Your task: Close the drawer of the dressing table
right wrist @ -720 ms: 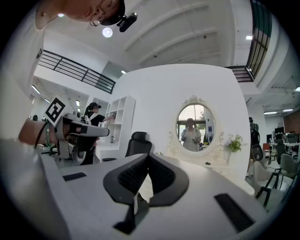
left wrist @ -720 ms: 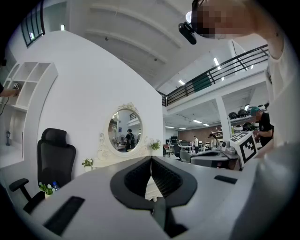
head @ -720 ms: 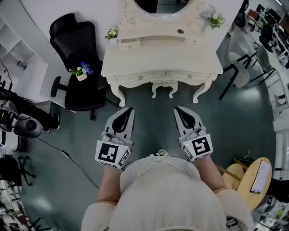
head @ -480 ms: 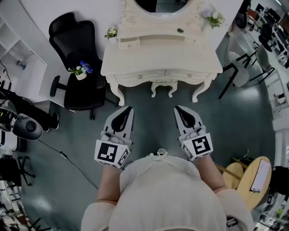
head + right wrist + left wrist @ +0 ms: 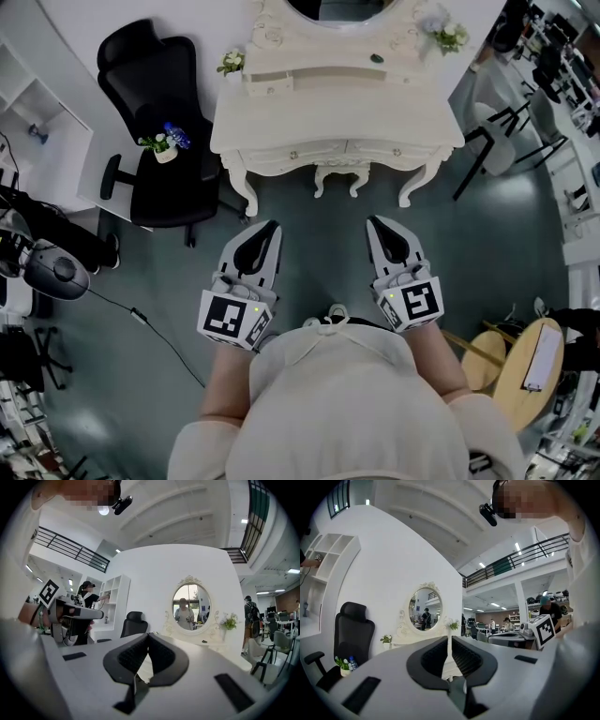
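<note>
The left hand-held gripper [image 5: 270,228] and right hand-held gripper [image 5: 373,225] are nearest, level above the floor. Both have their jaws together with nothing between them. Neither has shifted since a moment ago. Only the dressing table [image 5: 337,117] sits a shade higher in the head view, well apart from both, so I judge the approach has not begun. At the left end of its upper shelf a small drawer [image 5: 267,90] seems to stand out, while the front drawers [image 5: 293,155] look flush. No writing is legible; the cubes [image 5: 232,319] bear only square markers.
</note>
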A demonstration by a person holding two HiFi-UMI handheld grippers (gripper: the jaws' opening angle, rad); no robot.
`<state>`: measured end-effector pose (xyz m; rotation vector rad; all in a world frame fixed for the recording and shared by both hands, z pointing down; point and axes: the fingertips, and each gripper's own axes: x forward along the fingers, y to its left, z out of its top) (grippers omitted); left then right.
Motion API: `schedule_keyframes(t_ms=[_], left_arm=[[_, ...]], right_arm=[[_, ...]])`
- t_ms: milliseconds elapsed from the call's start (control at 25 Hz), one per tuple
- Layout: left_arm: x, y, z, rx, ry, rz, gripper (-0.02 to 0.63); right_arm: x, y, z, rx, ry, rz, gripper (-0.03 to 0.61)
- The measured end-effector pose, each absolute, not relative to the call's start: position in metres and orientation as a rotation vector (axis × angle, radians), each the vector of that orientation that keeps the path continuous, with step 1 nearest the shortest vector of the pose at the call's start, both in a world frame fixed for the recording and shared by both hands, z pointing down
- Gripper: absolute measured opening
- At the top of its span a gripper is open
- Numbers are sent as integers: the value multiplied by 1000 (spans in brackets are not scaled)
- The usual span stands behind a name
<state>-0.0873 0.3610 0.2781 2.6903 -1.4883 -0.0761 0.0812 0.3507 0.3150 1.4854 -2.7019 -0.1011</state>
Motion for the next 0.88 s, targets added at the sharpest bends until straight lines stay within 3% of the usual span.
schedule_keyframes(t_ms=[40,80,120,160,880], left_arm=[[-92,359,280,2669,-1504,-99,33],[-98,356,282,2647,-1523,-121,101],[-103,353,284,2626,-1540,-136,233],[-107,350,287,2606,-1556,-142,299],[-75,215,307,2540,-1717,38,304]], right_arm=[[79,350,317,1488,-2697,-100,6],[77,349,319,1490,-2693,-97,6],[74,347,321,1491,-2691,-93,6],[72,346,323,1490,-2691,-88,6],[91,188,328,1307,-2798,-105,6]])
